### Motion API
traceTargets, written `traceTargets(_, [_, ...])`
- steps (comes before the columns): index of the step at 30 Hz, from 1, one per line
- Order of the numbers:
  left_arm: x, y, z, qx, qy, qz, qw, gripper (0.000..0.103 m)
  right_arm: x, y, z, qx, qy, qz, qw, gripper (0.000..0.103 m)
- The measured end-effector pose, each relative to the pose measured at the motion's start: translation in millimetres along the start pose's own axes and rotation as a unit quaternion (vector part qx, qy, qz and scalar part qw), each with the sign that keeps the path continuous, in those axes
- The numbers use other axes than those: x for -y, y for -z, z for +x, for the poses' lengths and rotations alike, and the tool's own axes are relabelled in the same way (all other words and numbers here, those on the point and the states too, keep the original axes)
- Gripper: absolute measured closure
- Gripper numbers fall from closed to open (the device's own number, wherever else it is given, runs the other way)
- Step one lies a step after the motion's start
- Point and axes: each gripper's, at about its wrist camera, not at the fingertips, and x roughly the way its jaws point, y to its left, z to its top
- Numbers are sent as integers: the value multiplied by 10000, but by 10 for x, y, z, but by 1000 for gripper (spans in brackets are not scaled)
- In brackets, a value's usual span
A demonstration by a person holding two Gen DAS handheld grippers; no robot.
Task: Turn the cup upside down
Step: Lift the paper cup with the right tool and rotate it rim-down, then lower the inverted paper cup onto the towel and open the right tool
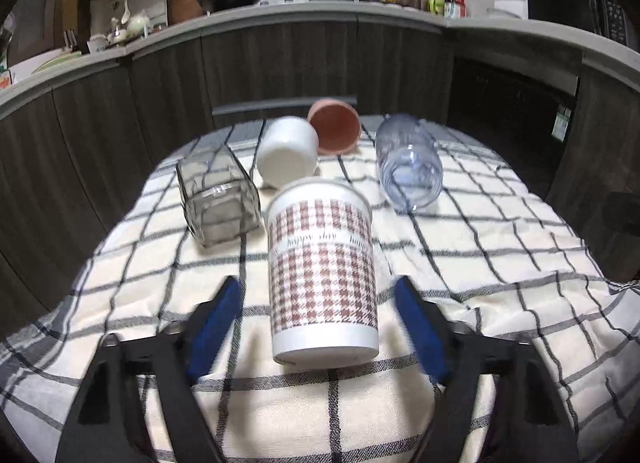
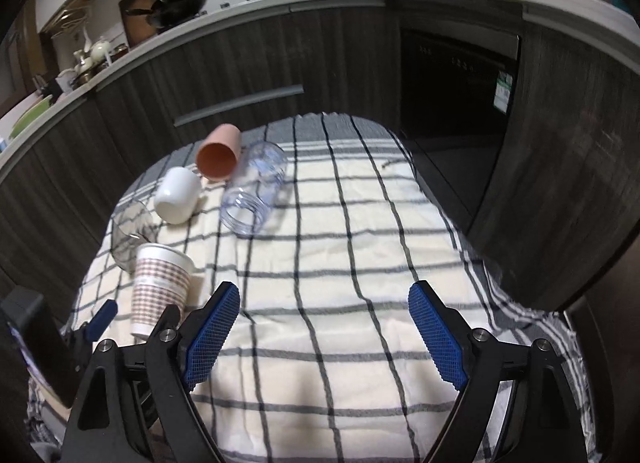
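A tall white cup with a brown houndstooth pattern (image 1: pixel 322 271) stands on the checked tablecloth (image 1: pixel 500 263), tilted slightly, wider rim on top. My left gripper (image 1: pixel 320 327) is open, its blue pads on either side of the cup's lower part with gaps on both sides. The cup also shows in the right wrist view (image 2: pixel 158 289), with a left finger (image 2: pixel 102 317) beside it. My right gripper (image 2: pixel 324 335) is open and empty over the cloth, to the right of the cup.
Several other cups lie on their sides behind: a grey glass (image 1: pixel 218 199), a white cup (image 1: pixel 288 151), a pink cup (image 1: pixel 336 127) and a clear bluish jar (image 1: pixel 408 161). Dark cabinets and a counter (image 1: pixel 320 19) surround the table.
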Motion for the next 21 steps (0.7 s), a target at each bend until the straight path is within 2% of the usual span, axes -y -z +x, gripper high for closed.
traceTargets(4, [52, 55, 57, -153, 60, 116, 9998, 36, 41, 29, 86, -136, -26, 91, 9999, 17])
traceTargets(7, [69, 63, 62, -182, 85, 152, 9997, 45, 52, 44, 129, -210, -41, 141, 9997, 17])
traceTargets(15, [23, 4, 25, -415, 53, 104, 9991, 46, 59, 22, 73, -144, -75, 212, 9996, 17])
traceTargets(17, [10, -67, -33, -554, 98, 166, 9983, 46, 41, -13, 13, -97, -134, 223, 9996, 17])
traceTargets(19, [-13, -178, -74, -920, 170, 192, 9954, 46, 25, -62, -43, -90, -183, 264, 9994, 17])
traceTargets(21, [-75, -316, -101, -1428, 379, 148, 9889, 46, 18, -138, -101, -160, -266, 387, 9988, 17])
